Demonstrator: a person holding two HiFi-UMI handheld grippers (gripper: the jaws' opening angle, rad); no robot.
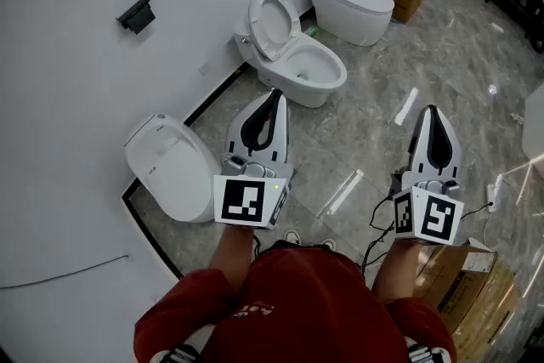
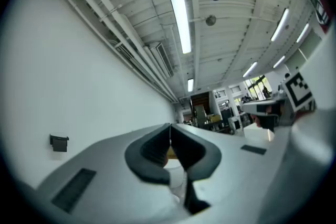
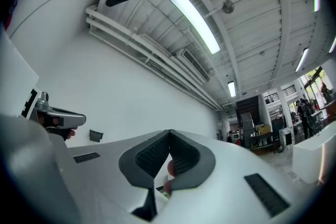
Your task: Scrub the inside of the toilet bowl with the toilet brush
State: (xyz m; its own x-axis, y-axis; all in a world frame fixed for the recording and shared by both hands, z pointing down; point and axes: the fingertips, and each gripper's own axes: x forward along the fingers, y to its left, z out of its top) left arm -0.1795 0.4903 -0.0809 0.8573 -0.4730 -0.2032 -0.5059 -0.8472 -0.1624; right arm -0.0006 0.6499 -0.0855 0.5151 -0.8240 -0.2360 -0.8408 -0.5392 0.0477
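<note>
Against the wall (image 1: 76, 81) at far left sits a shut toilet (image 1: 170, 166), lid down. Just right of it the left gripper (image 1: 274, 93) is held level over the floor with its jaws together on nothing; its own view shows the tips meeting (image 2: 169, 126). Straight beyond its tips stands the open toilet (image 1: 293, 55), seat up and its bowl (image 1: 313, 64) bare. That looks like the one to scrub. No brush shows in any view. A small green thing (image 1: 313, 31) at the wall, between this toilet and the far toilet (image 1: 353, 6), is too small to name. The right gripper (image 1: 432, 110) hangs well right of the bowl, jaws likewise closed and empty (image 3: 169, 132). The step in hand, I judge, is to find and take the brush; one gripper should open before it reaches the handle and clamp high on it, so the head can sweep under the rim. Room is good: bare floor (image 1: 374, 106) lies between grippers and bowl. Mind the raised seat, the wall close behind it, the cables (image 1: 378, 221) by the right gripper and the carton (image 1: 472, 285) at lower right.
</note>
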